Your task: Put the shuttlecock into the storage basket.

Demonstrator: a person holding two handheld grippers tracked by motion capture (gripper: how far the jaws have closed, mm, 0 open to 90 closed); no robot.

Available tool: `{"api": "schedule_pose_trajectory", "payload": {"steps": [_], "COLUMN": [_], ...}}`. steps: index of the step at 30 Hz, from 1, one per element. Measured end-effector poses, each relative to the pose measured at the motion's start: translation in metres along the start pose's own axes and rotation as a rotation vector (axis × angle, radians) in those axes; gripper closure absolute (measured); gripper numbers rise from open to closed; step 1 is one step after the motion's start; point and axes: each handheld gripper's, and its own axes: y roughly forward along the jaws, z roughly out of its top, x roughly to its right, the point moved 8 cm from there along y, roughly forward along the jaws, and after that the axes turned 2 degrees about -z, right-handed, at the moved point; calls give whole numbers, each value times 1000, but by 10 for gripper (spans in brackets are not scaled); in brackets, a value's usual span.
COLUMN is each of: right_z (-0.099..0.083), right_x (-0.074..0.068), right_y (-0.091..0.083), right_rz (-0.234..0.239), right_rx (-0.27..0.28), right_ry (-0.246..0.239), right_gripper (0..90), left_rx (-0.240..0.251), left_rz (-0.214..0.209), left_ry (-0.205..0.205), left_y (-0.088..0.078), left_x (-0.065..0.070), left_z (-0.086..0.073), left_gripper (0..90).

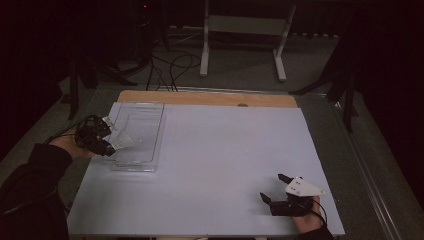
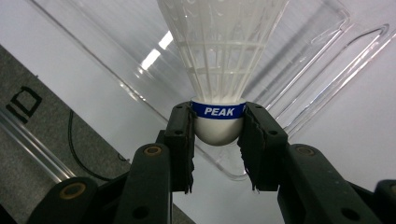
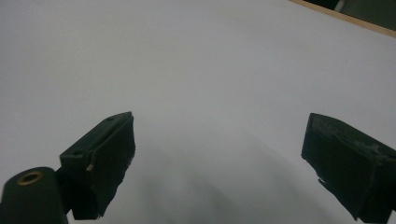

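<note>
A white plastic shuttlecock [image 2: 219, 60] with a blue band marked PEAK is clamped by its rounded cork base between the jaws of my left gripper [image 2: 218, 133]. In the high view that left gripper [image 1: 111, 144] hovers at the left rim of a clear plastic tray [image 1: 150, 112], and the shuttlecock [image 1: 124, 141] points its skirt over the tray. The tray's clear wall [image 2: 299, 70] lies just behind the skirt. My right gripper [image 1: 274, 188] rests near the table's front right corner, its jaws wide apart with nothing between them [image 3: 219, 163].
A white sheet [image 1: 225, 150] covers the table, with a wooden strip [image 1: 210, 97] along the far edge. Cables [image 1: 170, 67] and a white stand's legs [image 1: 242, 45] sit on the floor beyond. Grey floor [image 2: 32, 116] shows past the table's left edge.
</note>
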Motion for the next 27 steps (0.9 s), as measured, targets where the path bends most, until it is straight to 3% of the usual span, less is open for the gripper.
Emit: {"api": "schedule_pose_trajectory", "payload": {"steps": [11, 25, 26, 27], "right_z": [0, -1, -1, -1], "right_x": [0, 0, 1, 1], "right_y": [0, 0, 0, 0], "right_rz": [2, 0, 0, 0], "right_rx": [-3, -3, -3, -3], "right_ry": [2, 4, 5, 5], "right_gripper": [96, 97, 96, 96], "left_rx": [-41, -94, -81, -76], "left_rz": [1, 24, 21, 33], "left_ry": [16, 0, -13, -9], "left_y": [8, 14, 14, 13], "left_x": [1, -2, -1, -1], "left_z": [5, 12, 14, 15], "left_gripper": [663, 645, 543, 543]}}
